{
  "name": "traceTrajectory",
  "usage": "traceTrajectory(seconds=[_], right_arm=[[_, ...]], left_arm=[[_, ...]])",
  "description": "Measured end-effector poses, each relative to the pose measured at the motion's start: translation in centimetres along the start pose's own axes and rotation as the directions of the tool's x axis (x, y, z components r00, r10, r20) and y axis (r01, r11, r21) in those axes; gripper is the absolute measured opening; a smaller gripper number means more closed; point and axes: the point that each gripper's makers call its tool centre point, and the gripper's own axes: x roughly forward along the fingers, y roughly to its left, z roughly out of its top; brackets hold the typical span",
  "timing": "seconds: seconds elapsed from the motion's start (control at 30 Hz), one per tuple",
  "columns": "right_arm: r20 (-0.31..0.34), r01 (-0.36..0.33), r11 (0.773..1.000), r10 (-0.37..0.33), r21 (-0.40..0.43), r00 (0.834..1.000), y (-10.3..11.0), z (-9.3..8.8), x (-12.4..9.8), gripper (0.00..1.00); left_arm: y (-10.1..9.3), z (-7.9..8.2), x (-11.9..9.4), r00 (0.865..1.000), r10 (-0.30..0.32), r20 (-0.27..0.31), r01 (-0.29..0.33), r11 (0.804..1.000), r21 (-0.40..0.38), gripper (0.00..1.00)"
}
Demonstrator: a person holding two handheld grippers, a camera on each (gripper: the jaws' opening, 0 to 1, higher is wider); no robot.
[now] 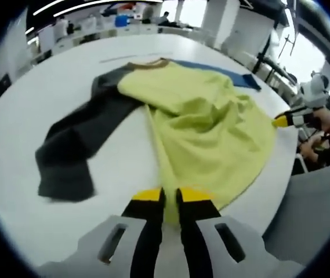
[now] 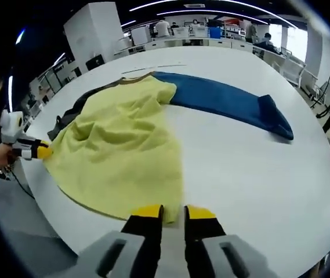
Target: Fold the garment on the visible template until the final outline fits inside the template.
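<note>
- Our left gripper: jaws pressed together on the near hem of the yellow shirt, a strip of cloth visible between the tips.
- Our right gripper: jaws nearly together at the opposite hem corner; cloth edge sits by the left tip, but we cannot tell whether it is actually pinched.
- In the right gripper view, the left gripper shows at 9 o'clock, tip at the shirt's edge; in the left gripper view, the right gripper shows at 3 o'clock, likewise at the hem.
- Shirt lies spread on the white table, collar at 12 o'clock, body bunched and wrinkled in the middle.
- Dark grey sleeve trails out to 9 o'clock in the left gripper view; blue sleeve runs out to 2 o'clock in the right gripper view.
- No template outline we can make out on the table.
- Step, as we read it: both hem corners taken for the first fold, hem to collar.
- Next move needs a confirmed right-side grip, then lift both corners level and carry them toward 12 o'clock, keeping the hem taut.
</note>
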Motion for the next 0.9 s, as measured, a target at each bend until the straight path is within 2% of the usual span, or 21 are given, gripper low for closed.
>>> traceTrajectory(seconds=[0.07, 0.23, 0.63, 0.9], right_arm=[[0.005, -0.015, 1.000, 0.015, 0.022, 1.000, 0.0, 0.1, 0.1, 0.00], [0.021, -0.027, 0.999, 0.027, 0.022, 0.999, 0.1, 0.2, -0.6, 0.00], [0.031, -0.069, 0.996, 0.068, 0.052, 0.997, 0.8, -0.7, -1.9, 0.00], [0.037, -0.091, 0.995, 0.090, 0.028, 0.995, 2.2, -1.2, -3.0, 0.00]], left_arm=[[0.2, 0.1, -0.3, 1.000, 0.016, 0.013, -0.016, 0.999, -0.031, 0.01], [0.5, -0.1, -1.4, 0.998, 0.044, 0.049, -0.037, 0.991, -0.130, 0.00], [-1.1, -0.7, -4.7, 0.989, 0.113, 0.094, -0.104, 0.990, -0.097, 0.00], [-1.2, -2.3, -5.9, 0.988, 0.140, 0.060, -0.130, 0.981, -0.141, 0.00]])
